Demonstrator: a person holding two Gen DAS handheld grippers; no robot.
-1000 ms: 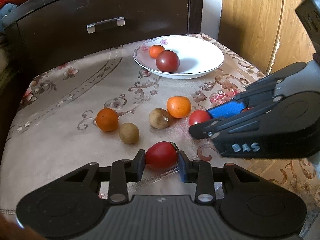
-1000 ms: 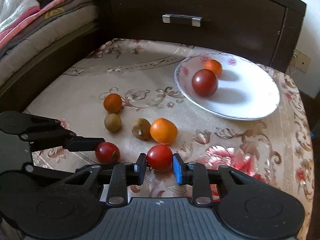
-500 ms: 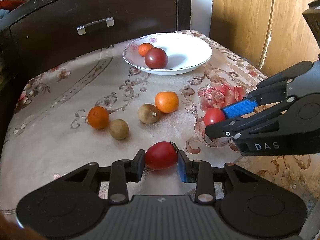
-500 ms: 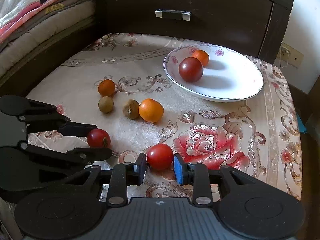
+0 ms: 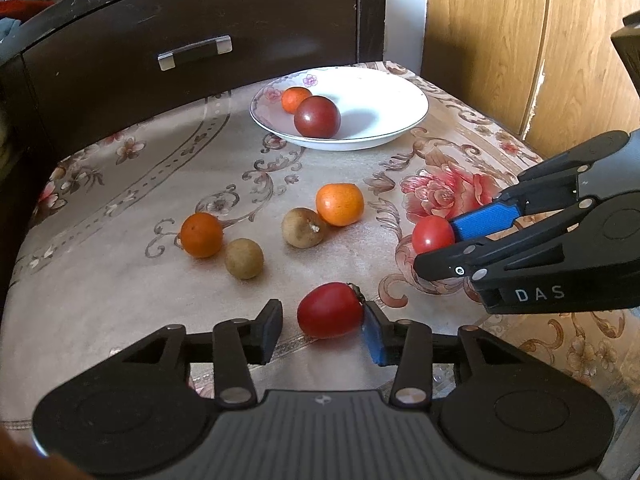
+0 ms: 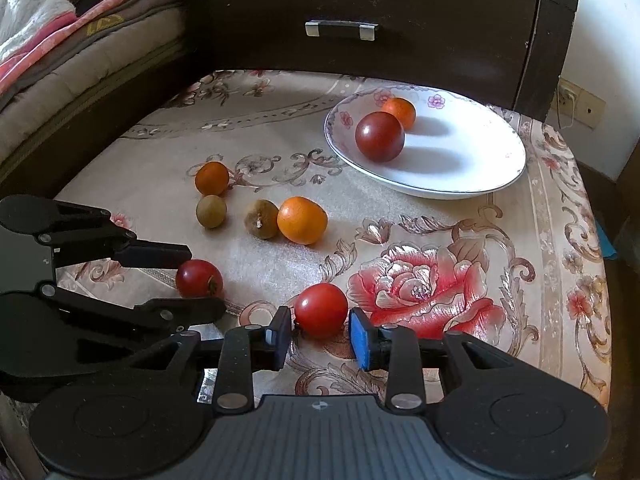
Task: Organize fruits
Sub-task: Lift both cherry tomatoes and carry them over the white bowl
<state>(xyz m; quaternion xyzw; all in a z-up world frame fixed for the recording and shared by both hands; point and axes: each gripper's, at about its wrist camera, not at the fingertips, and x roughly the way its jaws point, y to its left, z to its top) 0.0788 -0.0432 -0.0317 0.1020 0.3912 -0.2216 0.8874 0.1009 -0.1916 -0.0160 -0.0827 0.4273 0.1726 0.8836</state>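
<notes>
Left gripper [image 5: 322,326] jaws apart, oblong red tomato [image 5: 330,310] between, touching only the 3 o'clock pad. Right gripper [image 6: 320,334] jaws apart around round red tomato [image 6: 321,310], small gaps. Both tomatoes glossy, on tablecloth [image 6: 280,120]; plate [image 6: 472,184] at 1 o'clock

Left gripper [image 5: 322,326] hangs low, jaws parted. Right gripper [image 6: 318,334] sits beside it to its right, level with it, jaws likewise parted.
</notes>
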